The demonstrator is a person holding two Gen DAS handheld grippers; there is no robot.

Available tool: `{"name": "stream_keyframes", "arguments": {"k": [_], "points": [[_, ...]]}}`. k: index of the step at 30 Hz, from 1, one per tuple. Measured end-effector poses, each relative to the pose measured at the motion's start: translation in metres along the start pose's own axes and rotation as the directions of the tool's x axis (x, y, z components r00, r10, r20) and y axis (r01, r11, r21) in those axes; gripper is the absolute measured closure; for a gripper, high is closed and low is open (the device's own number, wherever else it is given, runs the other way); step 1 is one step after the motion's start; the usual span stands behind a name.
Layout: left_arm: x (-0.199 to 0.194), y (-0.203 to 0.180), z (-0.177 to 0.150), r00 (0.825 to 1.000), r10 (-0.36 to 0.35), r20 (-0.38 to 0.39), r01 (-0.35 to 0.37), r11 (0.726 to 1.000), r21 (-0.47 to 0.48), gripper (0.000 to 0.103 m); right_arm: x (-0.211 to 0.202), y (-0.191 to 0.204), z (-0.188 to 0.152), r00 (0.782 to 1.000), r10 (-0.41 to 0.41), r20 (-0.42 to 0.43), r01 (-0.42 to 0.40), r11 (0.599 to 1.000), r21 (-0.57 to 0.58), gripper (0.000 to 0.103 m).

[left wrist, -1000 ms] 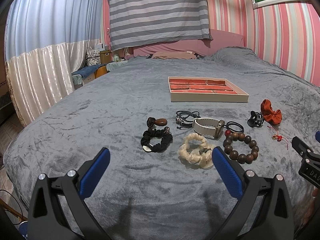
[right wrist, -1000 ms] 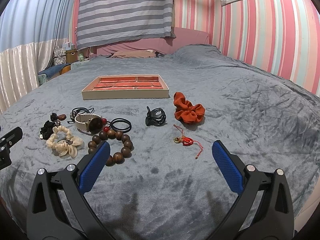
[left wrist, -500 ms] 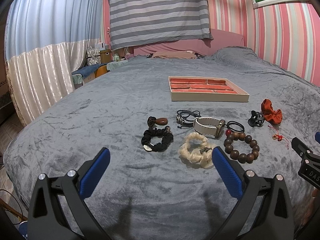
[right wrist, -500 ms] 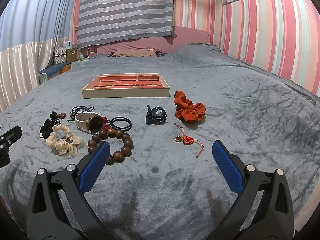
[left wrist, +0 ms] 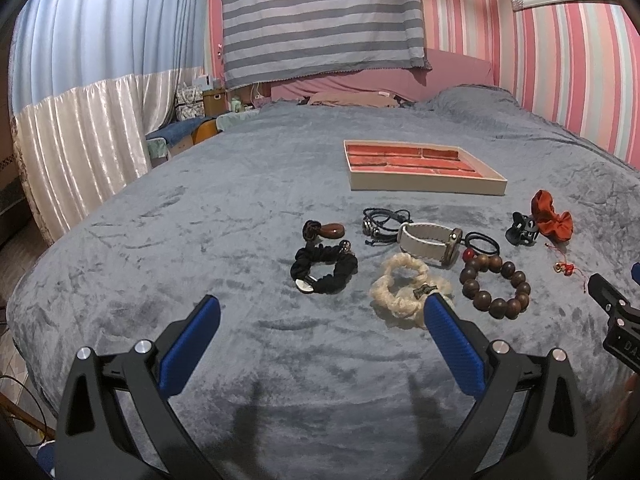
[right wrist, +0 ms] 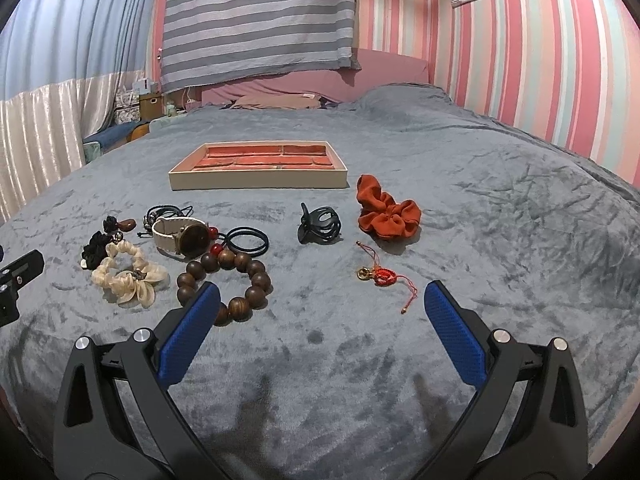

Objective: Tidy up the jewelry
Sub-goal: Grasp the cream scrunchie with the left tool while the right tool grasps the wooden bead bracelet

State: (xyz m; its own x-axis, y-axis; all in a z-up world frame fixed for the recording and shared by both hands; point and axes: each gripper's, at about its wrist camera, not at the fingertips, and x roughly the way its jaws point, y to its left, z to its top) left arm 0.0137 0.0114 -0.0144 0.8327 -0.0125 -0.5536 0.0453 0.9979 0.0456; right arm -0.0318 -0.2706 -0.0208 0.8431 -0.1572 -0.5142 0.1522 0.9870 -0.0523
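Grey velvet bedspread [right wrist: 500, 220] fills both views, rumpled, with the jewelry strewn across its near half. Far centre sits the cream tray [right wrist: 256, 181] with red-lined compartments; nothing visible in them, so sorting appears not yet begun. Left gripper [left wrist: 320, 320] and right gripper [right wrist: 320, 308] both hover low over the near edge, tongs spread wide, holding nothing. Change over the last second is slight: both views have crept a little nearer and the items read a touch larger, no piece displaced. Judgement: an approach, no pick committed. Near the left gripper lie the black scrunchie [left wrist: 324, 270] and the cream scrunchie [left wrist: 402, 290], the latter just beside its right fingertip. Wooden bead bracelet [right wrist: 226, 280] lies partly behind the right gripper's left finger, the likeliest first pick. Right of centre, the rust scrunchie [right wrist: 388, 214], then the black claw clip [right wrist: 320, 226]. White-strap watch [right wrist: 182, 236] touches the black hair ties [right wrist: 246, 240]. Smallest: red knotted charm [right wrist: 380, 276], thin cord, fiddly to pinch on plush.
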Motion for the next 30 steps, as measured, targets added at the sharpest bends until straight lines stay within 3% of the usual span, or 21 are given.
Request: {"name": "stream_keyframes", "arguments": {"k": [5, 8, 12, 20, 27, 30], "points": [[0.008, 0.0, 0.002, 0.999, -0.036, -0.026, 0.036, 0.999, -0.006, 0.004, 0.014, 0.001, -0.002, 0.998, 0.052, -0.044, -0.052, 0.999, 0.003, 0.004], [0.011, -0.003, 0.004, 0.999, -0.034, -0.022, 0.034, 0.999, 0.001, 0.004, 0.018, 0.0, -0.003, 0.995, 0.1, -0.02, -0.099, 0.995, 0.028, 0.004], [0.021, -0.006, 0.008, 0.998, -0.039, -0.047, 0.039, 0.999, 0.005, 0.004, 0.033, 0.007, 0.006, 0.994, 0.029, -0.103, -0.032, 0.999, -0.031, 0.004], [0.047, -0.014, 0.019, 0.99, -0.088, -0.107, 0.092, 0.995, 0.025, 0.004, 0.053, -0.001, 0.021, 0.992, -0.012, -0.124, 0.012, 1.0, -0.003, 0.004], [0.075, -0.018, 0.022, 0.975, -0.128, -0.182, 0.137, 0.99, 0.039, 0.004, 0.087, 0.006, 0.023, 0.972, 0.087, -0.217, -0.081, 0.996, 0.039, 0.004], [0.087, -0.017, 0.022, 0.966, -0.154, -0.21, 0.161, 0.987, 0.02, 0.004, 0.098, 0.011, 0.021, 0.964, 0.095, -0.249, -0.091, 0.995, 0.027, 0.004]]}}
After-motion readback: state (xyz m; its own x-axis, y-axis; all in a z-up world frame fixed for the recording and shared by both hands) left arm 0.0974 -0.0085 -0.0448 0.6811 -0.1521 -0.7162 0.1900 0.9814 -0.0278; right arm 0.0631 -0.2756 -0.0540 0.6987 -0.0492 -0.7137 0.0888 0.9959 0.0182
